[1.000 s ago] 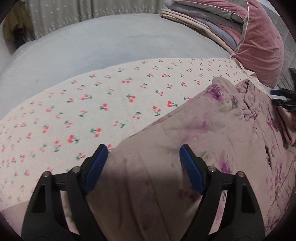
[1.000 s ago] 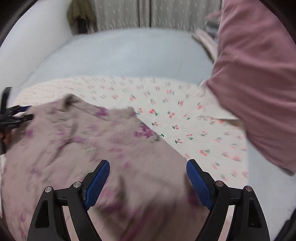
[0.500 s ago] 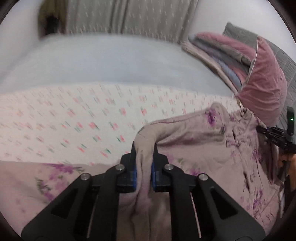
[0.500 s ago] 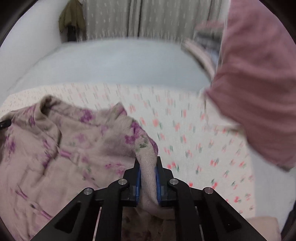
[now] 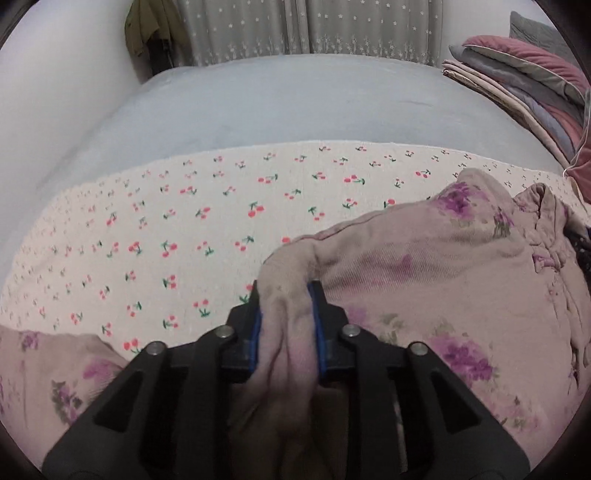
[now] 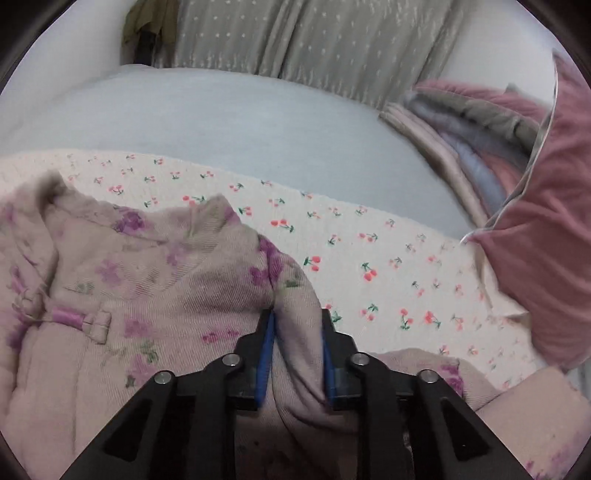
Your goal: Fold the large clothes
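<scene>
Dusty pink garment (image 5: 424,273) scattered with purple flowers, cream sheet (image 5: 207,221) dotted with red cherries, pale blue bedcover (image 6: 221,122) behind, rose-pink pillow (image 6: 546,258), grey starred curtain (image 5: 332,29).

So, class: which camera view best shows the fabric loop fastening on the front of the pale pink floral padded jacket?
The right wrist view: the fabric loop fastening lies sharp and unobstructed there. The left wrist view shows one only small and distorted at its right edge.

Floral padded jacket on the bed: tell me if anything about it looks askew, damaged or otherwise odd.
No damage shows. The jacket lies rumpled on the cherry-print cover, its collar standing up. The left gripper and the right gripper each pinch a thick bunched fold, their jaws having just eased slightly wider.
</scene>
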The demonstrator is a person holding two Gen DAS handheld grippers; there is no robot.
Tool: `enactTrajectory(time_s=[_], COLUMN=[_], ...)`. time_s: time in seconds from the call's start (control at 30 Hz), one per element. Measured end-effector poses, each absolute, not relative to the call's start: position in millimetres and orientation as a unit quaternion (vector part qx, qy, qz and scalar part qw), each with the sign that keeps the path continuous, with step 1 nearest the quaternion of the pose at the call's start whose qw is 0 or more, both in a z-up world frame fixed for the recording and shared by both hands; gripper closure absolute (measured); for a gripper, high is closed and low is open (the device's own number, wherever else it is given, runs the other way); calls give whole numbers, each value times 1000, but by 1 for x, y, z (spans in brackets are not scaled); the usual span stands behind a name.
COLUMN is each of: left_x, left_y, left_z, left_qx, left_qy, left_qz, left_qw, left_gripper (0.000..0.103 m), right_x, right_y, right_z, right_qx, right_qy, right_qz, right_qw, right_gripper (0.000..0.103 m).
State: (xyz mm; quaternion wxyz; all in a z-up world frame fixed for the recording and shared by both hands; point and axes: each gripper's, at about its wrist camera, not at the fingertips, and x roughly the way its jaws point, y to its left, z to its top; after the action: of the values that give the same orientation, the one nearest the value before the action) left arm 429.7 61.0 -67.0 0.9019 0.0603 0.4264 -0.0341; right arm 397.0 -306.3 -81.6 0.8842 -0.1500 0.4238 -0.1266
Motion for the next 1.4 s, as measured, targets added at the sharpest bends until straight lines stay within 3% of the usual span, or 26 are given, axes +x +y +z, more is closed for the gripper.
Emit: enactTrajectory(time_s=[0.03, 0.1, 0.2, 0.3, 0.5, 0.87, 0.97, 1.03, 1.1, 1.17, 1.3, 1.4], left_x=[428, 416, 385, 355, 295, 246, 253, 261, 271, 271, 231, 214], left_y=[61, 71, 95, 125, 220, 392, 413, 417, 415, 412, 421, 442], left_z=[-61, -43, -18, 1, 5, -63, -75, -76, -73, -58, -1, 13], left_qx=[56, 31, -9, -39, -92, -303, -313, -314, -320, -311, -311, -251], left_qy=[422, 409, 396, 401, 439, 454, 419, 401, 400, 391, 279, 229], left_qz=[-39, -64, -75, -68, 13, 206, 240, 258, 251, 253, 290, 369], left_qw=[904, 910, 915, 913, 894, 812, 818, 821, 821, 828, 861, 865], left_gripper=[68, 45, 26, 22, 20, 20, 24, 42, 87, 89, 91, 90], right_x=[397, 388, 359, 323, 237, 130, 124, 124, 126, 124, 124, 122], right_y=[-302, -300, -306, -313, -299, -294, -297, -301, -305, -310, -316, -319], right_z=[-77, -60, -24, 4, 40, 35, 29, 23, 20, 17, 14, 14], right_qx=[-162, -167, -114, -64, -54, 12, 16, 18, 17, 25, 29, 25], right_qy=[425, 427, 410, 400, 406, 412, 410, 416, 419, 419, 423, 419], right_qz=[-132, -124, -98, -86, -89, -52, -62, -76, -90, -96, -102, -107], right_qw=[881, 880, 900, 910, 908, 909, 910, 906, 903, 902, 900, 901], right_gripper=[70, 48, 35, 28, 27, 27, 27, 27, 27, 27, 27, 27])
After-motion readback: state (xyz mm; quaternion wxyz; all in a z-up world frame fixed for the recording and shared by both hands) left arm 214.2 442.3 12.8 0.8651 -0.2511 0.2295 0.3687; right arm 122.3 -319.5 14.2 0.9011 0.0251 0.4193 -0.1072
